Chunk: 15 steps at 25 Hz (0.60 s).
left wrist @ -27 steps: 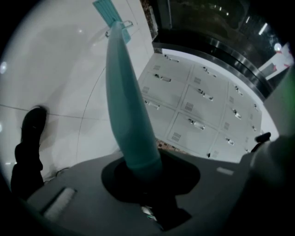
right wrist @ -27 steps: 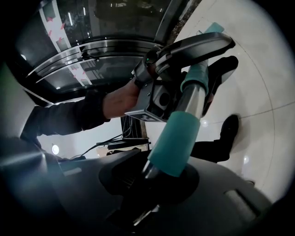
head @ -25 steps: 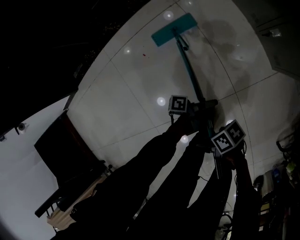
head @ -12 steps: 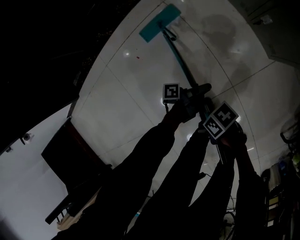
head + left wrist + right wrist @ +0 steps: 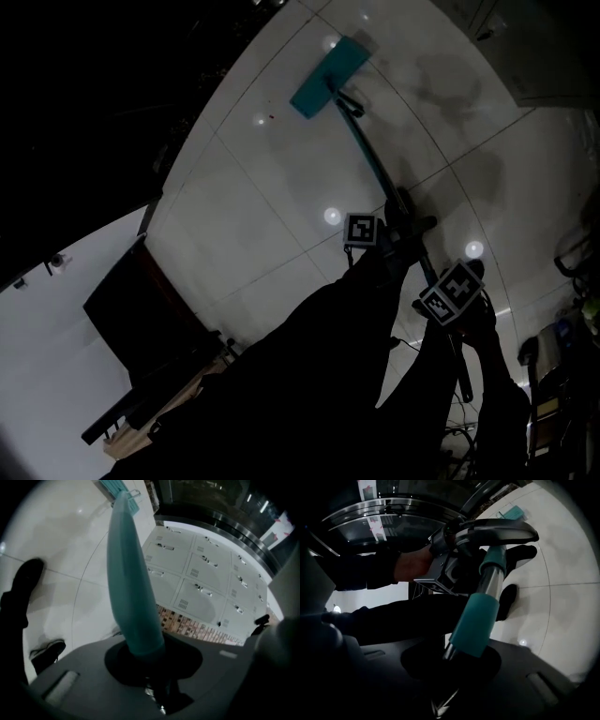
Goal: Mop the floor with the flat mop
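Standing at the left of the head view is a dark flat panel (image 5: 131, 314), set against a white wall. Beside it the pale tiled floor (image 5: 244, 216) spreads out, with ceiling lights mirrored in its gloss. The flat mop (image 5: 328, 77) lies with its teal head flat on the tiles at the top of that view, well ahead of the person. Its handle (image 5: 370, 159) slants down and right to both grippers. The left gripper (image 5: 150, 667) is the nearer one to the mop head. Its jaws are closed around the teal shaft, which runs from between them up to the head. A dark shoe (image 5: 47, 651) shows on the tiles at its left and white lockers (image 5: 206, 573) at its right. The right gripper (image 5: 445, 667) sits farther back along the handle. Its jaws are clamped on the metal tube just below a teal sleeve (image 5: 476, 625).
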Each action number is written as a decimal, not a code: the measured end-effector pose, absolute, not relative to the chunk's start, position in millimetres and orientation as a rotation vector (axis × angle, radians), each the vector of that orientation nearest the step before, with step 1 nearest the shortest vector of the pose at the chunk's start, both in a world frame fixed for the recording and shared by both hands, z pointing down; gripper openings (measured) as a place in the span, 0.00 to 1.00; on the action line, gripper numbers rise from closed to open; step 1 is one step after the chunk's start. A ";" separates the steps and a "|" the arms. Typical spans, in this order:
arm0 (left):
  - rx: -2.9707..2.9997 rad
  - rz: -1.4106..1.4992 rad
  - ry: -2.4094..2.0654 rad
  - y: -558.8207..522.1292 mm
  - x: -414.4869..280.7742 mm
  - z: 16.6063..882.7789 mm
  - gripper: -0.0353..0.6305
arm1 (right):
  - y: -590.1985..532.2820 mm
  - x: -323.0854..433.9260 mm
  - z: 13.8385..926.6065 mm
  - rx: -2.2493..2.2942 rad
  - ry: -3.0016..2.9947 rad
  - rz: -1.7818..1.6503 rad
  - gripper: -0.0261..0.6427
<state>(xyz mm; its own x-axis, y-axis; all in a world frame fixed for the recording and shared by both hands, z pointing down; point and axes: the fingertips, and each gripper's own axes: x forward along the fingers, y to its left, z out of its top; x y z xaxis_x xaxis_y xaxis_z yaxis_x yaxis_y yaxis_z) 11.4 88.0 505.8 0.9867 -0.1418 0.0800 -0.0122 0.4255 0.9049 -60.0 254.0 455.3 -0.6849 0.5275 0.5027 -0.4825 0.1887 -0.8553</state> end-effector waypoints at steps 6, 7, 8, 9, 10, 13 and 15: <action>1.075 -0.054 -0.130 190.6 52.3 498.3 0.18 | 352.3 -14.4 443.5 -0.075 -1.635 1.586 0.19; 1.071 -0.057 -0.130 205.6 57.6 497.6 0.18 | 367.3 -9.0 442.0 -0.081 -1.631 1.586 0.19; 1.067 -0.058 -0.134 220.7 62.1 498.1 0.18 | 382.2 -4.1 441.0 -0.088 -1.628 1.588 0.19; 1.062 -0.057 -0.141 235.7 66.1 499.7 0.18 | 396.7 0.3 440.7 -0.093 -1.625 1.590 0.19; 1.056 -0.056 -0.147 250.5 69.7 501.8 0.18 | 410.8 4.5 441.2 -0.098 -1.622 1.593 0.19; 1.043 -0.047 -0.159 291.7 80.6 508.9 0.19 | 450.8 16.9 445.9 -0.109 -1.615 1.593 0.19; 1.044 -0.031 -0.166 317.1 86.6 515.0 0.19 | 475.3 24.2 449.1 -0.116 -1.613 1.594 0.19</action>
<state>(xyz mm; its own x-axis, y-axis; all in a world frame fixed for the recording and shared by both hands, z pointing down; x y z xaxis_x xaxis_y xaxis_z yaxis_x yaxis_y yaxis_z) 86.6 317.1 515.0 0.9870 -0.1045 0.1219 -0.0533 0.5032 0.8625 24.2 475.3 449.1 -0.6400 0.5966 0.4842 -0.4771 0.1853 -0.8591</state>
